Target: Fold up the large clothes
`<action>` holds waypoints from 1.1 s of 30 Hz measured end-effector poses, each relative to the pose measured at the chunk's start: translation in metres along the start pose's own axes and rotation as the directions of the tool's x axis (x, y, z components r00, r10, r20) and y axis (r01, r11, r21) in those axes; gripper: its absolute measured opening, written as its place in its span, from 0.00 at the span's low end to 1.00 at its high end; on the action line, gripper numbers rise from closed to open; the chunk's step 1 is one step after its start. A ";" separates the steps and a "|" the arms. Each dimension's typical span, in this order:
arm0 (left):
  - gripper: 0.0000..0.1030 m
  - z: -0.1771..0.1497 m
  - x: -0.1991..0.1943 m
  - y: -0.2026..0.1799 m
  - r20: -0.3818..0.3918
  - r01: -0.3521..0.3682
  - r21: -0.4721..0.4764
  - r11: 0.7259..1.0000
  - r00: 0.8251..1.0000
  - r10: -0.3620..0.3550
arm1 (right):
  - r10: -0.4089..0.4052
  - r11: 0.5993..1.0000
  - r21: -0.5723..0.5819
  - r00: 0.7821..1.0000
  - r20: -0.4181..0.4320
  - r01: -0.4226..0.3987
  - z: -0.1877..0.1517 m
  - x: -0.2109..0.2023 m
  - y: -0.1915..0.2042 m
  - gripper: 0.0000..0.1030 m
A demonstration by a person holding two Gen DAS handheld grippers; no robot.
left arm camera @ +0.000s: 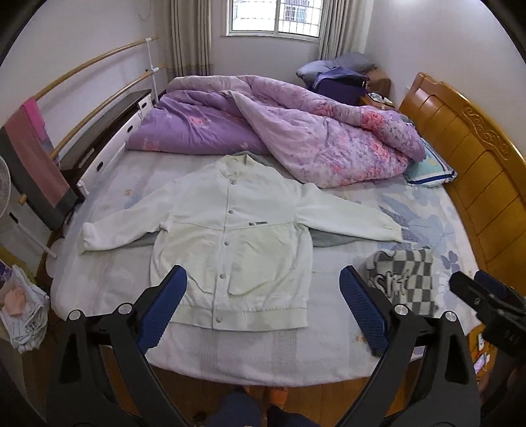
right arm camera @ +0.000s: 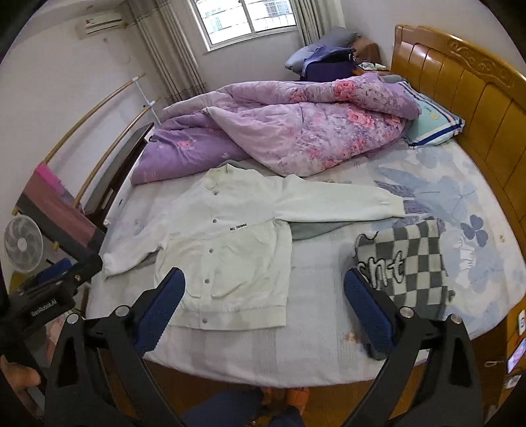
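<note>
A white jacket [left arm camera: 230,236] lies flat and face up in the middle of the left wrist frame, spread on the bed [left arm camera: 328,348] with its front snapped closed, its collar toward the top of the frame and both sleeves stretched out to the left and right. A grey garment [left arm camera: 332,241] shows from under it, beneath each sleeve and behind the collar. In the lower part of that frame the left gripper [left arm camera: 263,305] hangs above the near edge of the bed with its jaws spread wide and nothing between them; its blue pads [left arm camera: 162,312] frame the jacket's hem without touching it. The right gripper [right arm camera: 264,305] stands the same way in the right wrist frame, jaws wide apart and empty, over the hem side of the jacket. To the right of the jacket, near the lower right of both frames, sits a folded grey-and-white checked sweater [right arm camera: 407,266], apart from the jacket's body and just below its right sleeve. A rumpled purple flowered quilt [left arm camera: 296,131] fills the upper middle of the bed, its edge close to the jacket's collar. A pillow [right arm camera: 434,123] with blue stripes lies at the upper right beside the wooden headboard [right arm camera: 473,92]. A window [left arm camera: 273,16] sits at the top, and a small fan [right arm camera: 23,244] stands at the left edge of the right wrist frame.
</note>
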State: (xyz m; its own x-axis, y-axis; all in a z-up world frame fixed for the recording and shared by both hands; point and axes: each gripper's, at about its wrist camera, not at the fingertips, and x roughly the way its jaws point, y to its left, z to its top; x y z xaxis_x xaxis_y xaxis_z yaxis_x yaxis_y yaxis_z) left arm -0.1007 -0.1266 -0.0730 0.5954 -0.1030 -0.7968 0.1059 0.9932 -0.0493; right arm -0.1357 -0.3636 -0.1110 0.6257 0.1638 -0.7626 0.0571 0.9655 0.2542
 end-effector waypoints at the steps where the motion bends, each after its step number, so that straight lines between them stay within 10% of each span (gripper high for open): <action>1: 0.93 -0.001 -0.005 -0.003 -0.001 -0.001 0.001 1.000 1.000 0.001 | -0.004 1.000 -0.001 1.000 0.006 0.004 -0.001 -0.005 0.000 0.91; 13: 0.94 0.000 -0.037 -0.014 0.058 -0.007 0.073 0.997 0.998 0.003 | -0.078 0.997 0.013 0.993 0.087 0.077 -0.003 -0.039 0.016 0.92; 33: 0.94 -0.037 -0.069 0.095 0.098 0.126 0.270 0.955 0.983 -0.158 | -0.269 0.955 0.184 0.943 0.196 0.234 -0.081 -0.073 0.144 0.92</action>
State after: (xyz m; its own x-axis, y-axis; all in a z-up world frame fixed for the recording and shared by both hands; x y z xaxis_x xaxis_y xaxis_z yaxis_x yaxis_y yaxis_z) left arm -0.1614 -0.0234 -0.0451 0.6465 -0.2634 -0.7160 0.3912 0.9202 0.0147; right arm -0.2365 -0.2205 -0.0670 0.7269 -0.1446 -0.6713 0.3443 0.9226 0.1741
